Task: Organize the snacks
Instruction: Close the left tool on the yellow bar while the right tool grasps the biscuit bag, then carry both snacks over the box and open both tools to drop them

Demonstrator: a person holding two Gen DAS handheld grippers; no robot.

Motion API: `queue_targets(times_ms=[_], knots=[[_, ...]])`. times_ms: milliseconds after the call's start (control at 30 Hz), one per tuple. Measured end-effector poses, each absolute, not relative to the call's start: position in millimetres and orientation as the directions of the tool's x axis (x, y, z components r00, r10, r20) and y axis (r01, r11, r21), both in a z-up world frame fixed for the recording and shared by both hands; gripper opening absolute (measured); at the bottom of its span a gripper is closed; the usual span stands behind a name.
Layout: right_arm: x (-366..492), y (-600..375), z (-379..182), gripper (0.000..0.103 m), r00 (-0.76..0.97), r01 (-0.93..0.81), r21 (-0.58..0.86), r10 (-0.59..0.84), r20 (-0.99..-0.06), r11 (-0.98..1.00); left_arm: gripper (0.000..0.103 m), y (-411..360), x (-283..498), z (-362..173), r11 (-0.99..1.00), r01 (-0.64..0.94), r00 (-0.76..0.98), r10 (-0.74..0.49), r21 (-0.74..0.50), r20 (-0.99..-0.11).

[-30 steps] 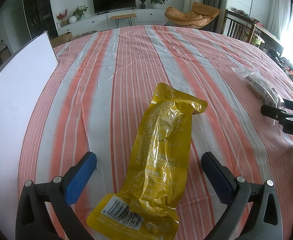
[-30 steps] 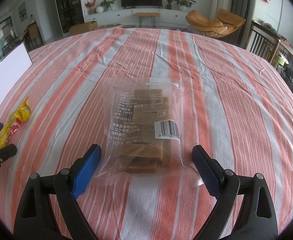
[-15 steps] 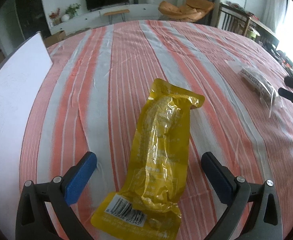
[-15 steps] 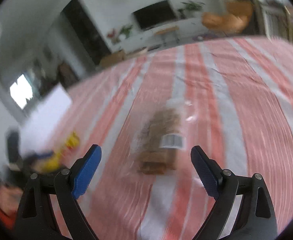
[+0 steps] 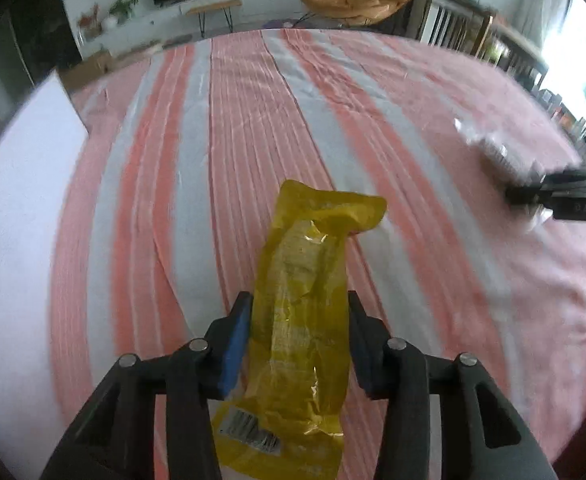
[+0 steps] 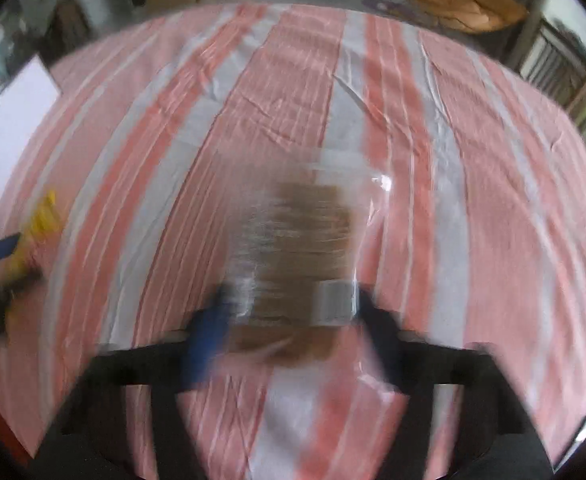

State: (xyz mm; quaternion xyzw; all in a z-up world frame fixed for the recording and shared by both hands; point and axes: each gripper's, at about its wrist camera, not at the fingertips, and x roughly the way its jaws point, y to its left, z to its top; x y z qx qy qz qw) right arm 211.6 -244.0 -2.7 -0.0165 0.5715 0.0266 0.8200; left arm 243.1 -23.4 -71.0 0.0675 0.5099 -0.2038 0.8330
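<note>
A long yellow snack packet (image 5: 307, 300) lies lengthwise on the striped tablecloth, and my left gripper (image 5: 299, 322) is shut on its middle. It also shows small at the left of the right wrist view (image 6: 41, 220). A clear bag of brown biscuits (image 6: 305, 248) sits between the fingers of my right gripper (image 6: 293, 312), which has closed on its near end; this view is blurred by motion. The right gripper and the clear bag (image 5: 497, 152) appear at the right edge of the left wrist view.
The table carries an orange and white striped cloth (image 5: 253, 120). A white board (image 5: 17, 200) lies along the left side. Chairs (image 5: 465, 28) and a TV cabinet stand beyond the far edge.
Both grippers have closed from wide open: the left onto the yellow packet, the right onto the clear biscuit bag. Both views now blur with motion.
</note>
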Motion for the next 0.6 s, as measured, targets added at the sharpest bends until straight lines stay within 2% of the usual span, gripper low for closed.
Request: queue_targets(times_ms=[133, 233, 333, 467, 600], knots=[[194, -264, 11, 0.053, 0.347, -0.010, 0.180, 0.172, -0.922, 0.984, 0.040, 14, 229, -56, 0.887, 0.336, 0.413, -0.442, -0.317, -0.797], [176, -277, 26, 0.053, 0.392, 0.027, 0.432, 0.388, -0.834, 0.901, 0.040, 35, 213, -35, 0.841, 0.312, 0.449, -0.540, -0.442, -0.712], [164, -265, 44, 0.053, 0.422, 0.013, 0.579, 0.520, -0.742, 0.815, 0.040, 59, 197, -3, 0.793, 0.306, 0.497, -0.606, -0.527, -0.622], [164, -197, 86, 0.053, 0.416, -0.116, 0.667, 0.646, -0.640, 0.736, 0.041, 114, 177, 54, 0.781, 0.312, 0.596, -0.605, -0.542, -0.528], [176, -101, 140, 0.053, 0.364, -0.298, 0.704, 0.759, -0.540, 0.645, 0.044, 193, 161, 97, 0.853, 0.228, 0.706, -0.477, -0.469, -0.523]])
